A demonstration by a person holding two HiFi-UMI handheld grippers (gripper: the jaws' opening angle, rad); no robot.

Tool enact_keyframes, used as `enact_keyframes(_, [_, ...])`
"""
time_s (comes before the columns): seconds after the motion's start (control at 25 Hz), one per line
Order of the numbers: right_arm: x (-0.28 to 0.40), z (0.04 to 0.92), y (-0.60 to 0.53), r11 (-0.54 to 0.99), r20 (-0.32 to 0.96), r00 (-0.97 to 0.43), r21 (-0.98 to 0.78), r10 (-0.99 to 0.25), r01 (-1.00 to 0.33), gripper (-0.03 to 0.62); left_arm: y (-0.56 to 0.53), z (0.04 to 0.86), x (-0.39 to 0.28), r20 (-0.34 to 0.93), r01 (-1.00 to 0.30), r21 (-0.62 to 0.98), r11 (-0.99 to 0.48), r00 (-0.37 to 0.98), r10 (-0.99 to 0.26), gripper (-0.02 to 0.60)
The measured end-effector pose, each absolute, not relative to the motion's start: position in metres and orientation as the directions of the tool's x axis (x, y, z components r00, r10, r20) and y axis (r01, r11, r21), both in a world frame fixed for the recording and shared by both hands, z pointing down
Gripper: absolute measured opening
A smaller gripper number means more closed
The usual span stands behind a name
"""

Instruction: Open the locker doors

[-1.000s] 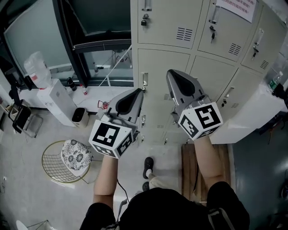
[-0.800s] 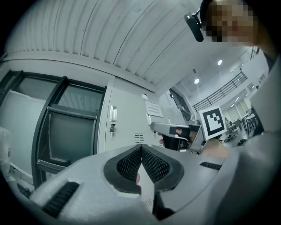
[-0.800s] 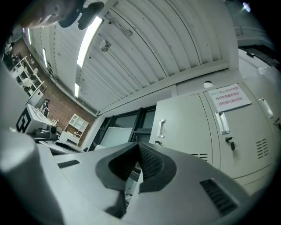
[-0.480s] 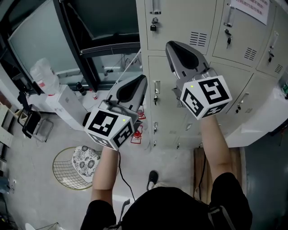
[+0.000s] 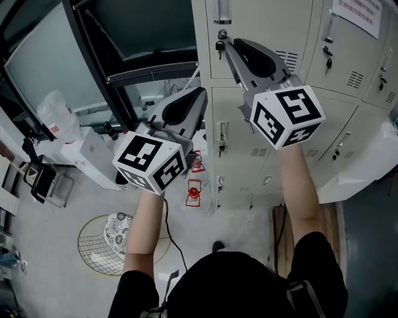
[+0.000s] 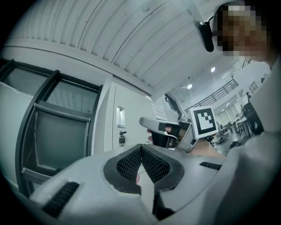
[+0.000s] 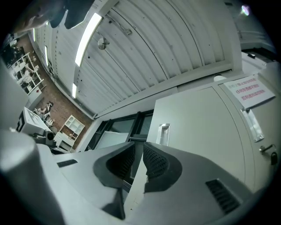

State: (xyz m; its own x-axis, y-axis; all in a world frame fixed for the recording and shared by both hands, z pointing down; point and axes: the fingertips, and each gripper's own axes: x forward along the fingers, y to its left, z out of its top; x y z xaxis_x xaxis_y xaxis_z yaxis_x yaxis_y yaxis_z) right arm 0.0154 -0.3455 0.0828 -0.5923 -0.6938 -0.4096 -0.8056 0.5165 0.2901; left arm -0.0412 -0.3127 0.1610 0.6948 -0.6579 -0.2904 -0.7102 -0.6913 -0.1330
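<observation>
Beige locker doors fill the upper right of the head view. The top-left door has a recessed handle with a padlock hanging under it. My right gripper is raised in front of that door, its tips by the padlock. Its jaws are opening, a narrow gap shows and nothing is between them; the handle lies just beyond. My left gripper hangs lower left, beside the middle door, and is shut on nothing.
A dark-framed window stands left of the lockers. Below are a white box, a wire stool with a patterned cushion and a small red object. A paper notice hangs on the upper right door. A white panel juts in at right.
Both grippers have risen toward the lockers. The right one went from the middle door up to the top door's padlock. The left one rose less.
</observation>
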Motion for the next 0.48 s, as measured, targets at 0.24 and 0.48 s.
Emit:
enact_keyframes(0.24, [0.006, 0.069, -0.368, 0.496, -0.4, -0.594, 0.329, -0.698, -0.804, 0.086, -0.333, 0.143, -0.045, -0.315, -0.691, -0.161, -0.704, 0.712, -0.627, 0.018])
enact_keyframes(0.48, [-0.004, 0.06, -0.393, 0.484, -0.344, -0.587, 0.343, -0.733, -0.805, 0.104, -0.354, 0.139, -0.046, -0.316, -0.679, -0.146, -0.719, 0.721, -0.617, 0.018])
